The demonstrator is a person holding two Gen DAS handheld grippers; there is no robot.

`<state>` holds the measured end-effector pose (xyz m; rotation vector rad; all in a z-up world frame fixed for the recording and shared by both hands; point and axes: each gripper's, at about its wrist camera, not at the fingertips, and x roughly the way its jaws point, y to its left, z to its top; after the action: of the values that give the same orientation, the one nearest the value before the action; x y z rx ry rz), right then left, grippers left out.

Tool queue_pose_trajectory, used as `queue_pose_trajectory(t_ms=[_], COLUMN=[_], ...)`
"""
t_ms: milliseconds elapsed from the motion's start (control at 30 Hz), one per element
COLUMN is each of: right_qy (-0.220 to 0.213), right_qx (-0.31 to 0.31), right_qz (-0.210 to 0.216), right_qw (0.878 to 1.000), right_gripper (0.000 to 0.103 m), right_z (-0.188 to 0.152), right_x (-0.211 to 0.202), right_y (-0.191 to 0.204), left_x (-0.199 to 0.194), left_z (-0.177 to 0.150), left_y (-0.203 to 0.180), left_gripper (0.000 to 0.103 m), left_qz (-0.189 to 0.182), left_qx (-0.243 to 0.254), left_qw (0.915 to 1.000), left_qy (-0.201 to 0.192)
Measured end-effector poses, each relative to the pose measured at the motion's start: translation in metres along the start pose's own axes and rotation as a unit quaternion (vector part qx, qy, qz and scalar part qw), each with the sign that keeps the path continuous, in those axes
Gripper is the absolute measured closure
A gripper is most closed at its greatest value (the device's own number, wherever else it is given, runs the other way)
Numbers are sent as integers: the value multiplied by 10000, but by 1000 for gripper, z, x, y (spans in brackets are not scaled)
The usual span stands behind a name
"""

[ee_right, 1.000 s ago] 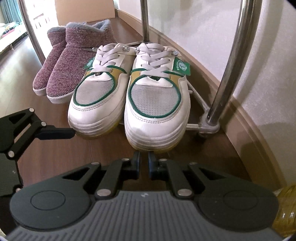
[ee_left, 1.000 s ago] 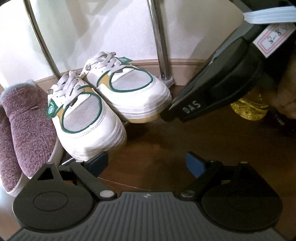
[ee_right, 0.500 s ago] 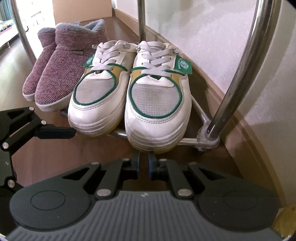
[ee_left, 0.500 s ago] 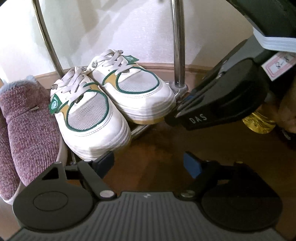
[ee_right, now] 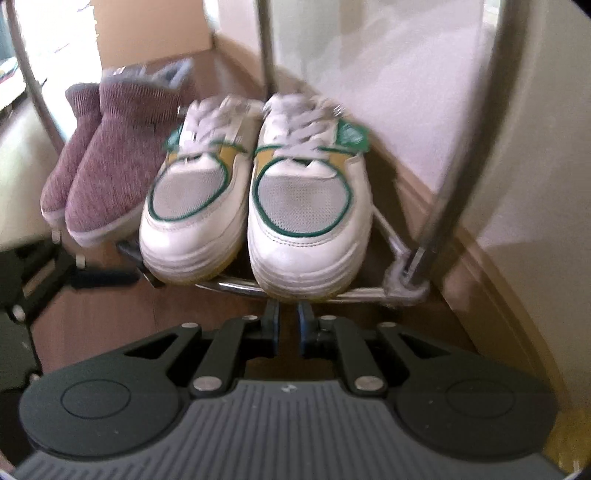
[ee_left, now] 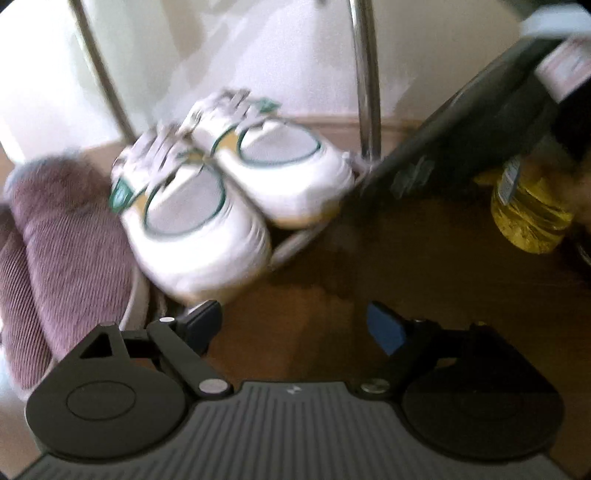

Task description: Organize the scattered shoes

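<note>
Pair of white sneakers (ee_right: 251, 206) with green trim, mesh toes and green tongue tags sits side by side on the lowest rail of a chrome shoe rack (ee_right: 295, 290), toes over the front bar; a pair of purple knit slipper boots (ee_right: 99, 162) stands just beside them, touching the nearer sneaker. A cardboard box (ee_right: 151, 29) stands behind the boots. A bottle of yellow liquid (ee_left: 528, 214) stands on the wooden floor (ee_left: 369, 273) near the rack's upright; its label is too blurred to read. Left gripper (ee_left: 295, 325): fingers wide apart, nothing between them. Right gripper (ee_right: 288, 325): fingers nearly together, empty, just before the right-hand sneaker's toe.
</note>
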<state>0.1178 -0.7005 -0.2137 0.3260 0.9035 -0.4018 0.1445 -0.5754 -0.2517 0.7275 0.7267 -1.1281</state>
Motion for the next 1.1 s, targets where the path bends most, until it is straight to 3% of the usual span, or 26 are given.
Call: queue_pose_trajectory(t_ms=[67,133,233,467,667,733,800,867,967,1100], right_qy=[-27,-20,57,361,163,98,-17,-85,-204,-290], right_qx=[310,365,511,1159,1312,1380,1456,1513,1624,1724], right_qz=[20,-34,-119,-193,-64,-75,-159,-234,-253,-186], right_qw=[9995,9993,9986,9924,9912,9904,9892,9882,9862,9844], right_gripper=[91,81,74,70,52,35,31,19,12,6], right_z=[-6,-10,-12,23,75,91,105,116,127,134], right_x=[-26,-48,-96,-195,-315,-358,-401,-443,-493,-538], right_y=[7,18,47,86,117,125,131,139,146,157], left_x=[-22,-58,-103,-214,-342,-383,-433,-469,-526,-566], left_z=[-5,-9,-6,30,87,104,121,131,144,146], left_y=[8,21,39,79,91,95,99,102,107,112], left_gripper=[15,15,13,10,9,9,2,1,1,1], left_qz=[108,299,523,934,1306,1384,1437,1452,1441,1365], left_qx=[-228,-560,-937,-1967,-2385,-2519,-2694,-2850,-3133,-3312], left_qw=[9993,9962,9900,9627,9495,9458,9416,9385,9317,9280], left_qy=[276,598,916,1606,1565,1514,1422,1299,1139,1023])
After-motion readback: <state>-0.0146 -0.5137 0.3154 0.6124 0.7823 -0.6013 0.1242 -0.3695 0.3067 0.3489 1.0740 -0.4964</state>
